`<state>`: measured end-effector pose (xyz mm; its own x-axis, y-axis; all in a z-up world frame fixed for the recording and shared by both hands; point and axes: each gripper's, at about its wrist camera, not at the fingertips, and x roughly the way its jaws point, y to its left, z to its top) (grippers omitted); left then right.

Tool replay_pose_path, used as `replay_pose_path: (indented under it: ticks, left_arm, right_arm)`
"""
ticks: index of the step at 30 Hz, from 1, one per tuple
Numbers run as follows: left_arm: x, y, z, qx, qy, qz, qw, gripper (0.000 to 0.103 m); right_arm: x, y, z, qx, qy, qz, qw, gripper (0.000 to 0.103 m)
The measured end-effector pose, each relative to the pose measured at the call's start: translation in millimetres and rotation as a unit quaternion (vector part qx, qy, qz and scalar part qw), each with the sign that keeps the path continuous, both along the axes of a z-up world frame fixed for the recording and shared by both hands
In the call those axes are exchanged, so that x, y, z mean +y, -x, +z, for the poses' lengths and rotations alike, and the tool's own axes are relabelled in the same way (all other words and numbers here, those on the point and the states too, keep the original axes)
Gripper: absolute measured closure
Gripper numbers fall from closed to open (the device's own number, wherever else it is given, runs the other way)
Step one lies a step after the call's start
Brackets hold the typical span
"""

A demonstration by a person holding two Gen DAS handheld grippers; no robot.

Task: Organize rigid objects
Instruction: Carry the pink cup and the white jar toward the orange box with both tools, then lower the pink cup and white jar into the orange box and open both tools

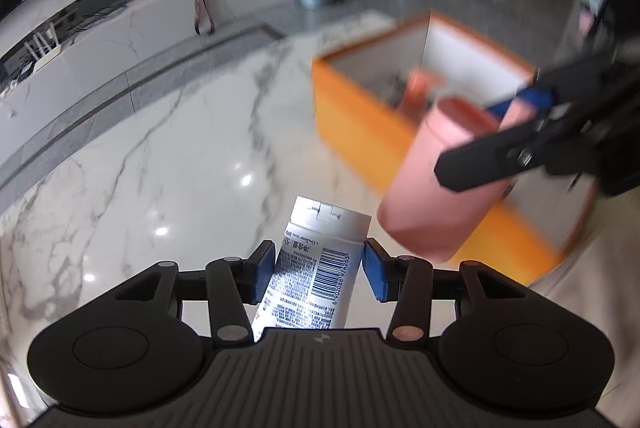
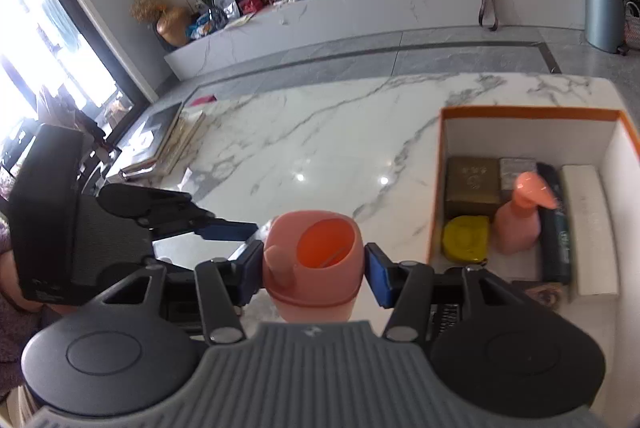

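My left gripper [image 1: 320, 268] is shut on a white bottle [image 1: 316, 268] with a barcode label, held above the marble table [image 1: 180, 168]. My right gripper [image 2: 314, 268] is shut on a pink cup [image 2: 316, 260], open end facing away from the camera. In the left wrist view the pink cup [image 1: 436, 180] hangs blurred in front of the orange box [image 1: 360, 124], held by the right gripper [image 1: 504, 124]. The orange box [image 2: 528, 114] stands at the right of the table. The left gripper [image 2: 224, 228] shows at the left.
Inside the box lie a pink spray bottle [image 2: 520, 220], a yellow tape measure [image 2: 466, 238], a gold box [image 2: 472, 184], a dark tube [image 2: 556, 228] and a white box [image 2: 588, 228]. Books [image 2: 172, 144] lie at the table's left end. A grey bin [image 2: 604, 12] stands on the floor.
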<state>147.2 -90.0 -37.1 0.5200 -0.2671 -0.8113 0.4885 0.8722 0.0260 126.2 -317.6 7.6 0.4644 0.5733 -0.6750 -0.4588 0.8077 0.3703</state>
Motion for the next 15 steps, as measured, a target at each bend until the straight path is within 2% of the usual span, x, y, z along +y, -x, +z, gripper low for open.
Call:
replay_pose_path:
  ticks: [3, 6, 8, 10, 12, 15]
  left_arm:
    - [-13.0, 7.4, 29.3, -0.012, 0.046, 0.005, 0.9988, 0.049]
    - [-32.6, 12.0, 55.3, -0.025, 0.080, -0.002, 0.9965, 0.048]
    - [-47.7, 8.4, 64.5, -0.019, 0.107, -0.007, 0.9940, 0.048]
    - [-65.8, 7.2, 68.3, -0.009, 0.127, -0.014, 0.9917, 0.048]
    - [-84.3, 0.8, 64.7, -0.006, 0.132, -0.022, 0.9910, 0.048]
    - [-105.6, -13.8, 45.9, 0.016, 0.146, -0.024, 0.9889, 0.048]
  right_arm:
    - [-23.0, 5.9, 15.1, -0.014, 0.007, -0.007, 1.000, 0.048]
    - [-52.7, 8.8, 26.8, -0.023, 0.037, -0.015, 0.999, 0.048]
    - [-73.8, 7.9, 31.5, -0.023, 0.057, -0.023, 0.998, 0.048]
    - [-91.5, 5.3, 32.2, -0.023, 0.088, -0.029, 0.995, 0.048]
    - [-105.8, 1.6, 27.9, -0.022, 0.124, -0.026, 0.992, 0.048]
    - [-121.4, -8.1, 12.2, -0.004, 0.159, -0.013, 0.987, 0.048]
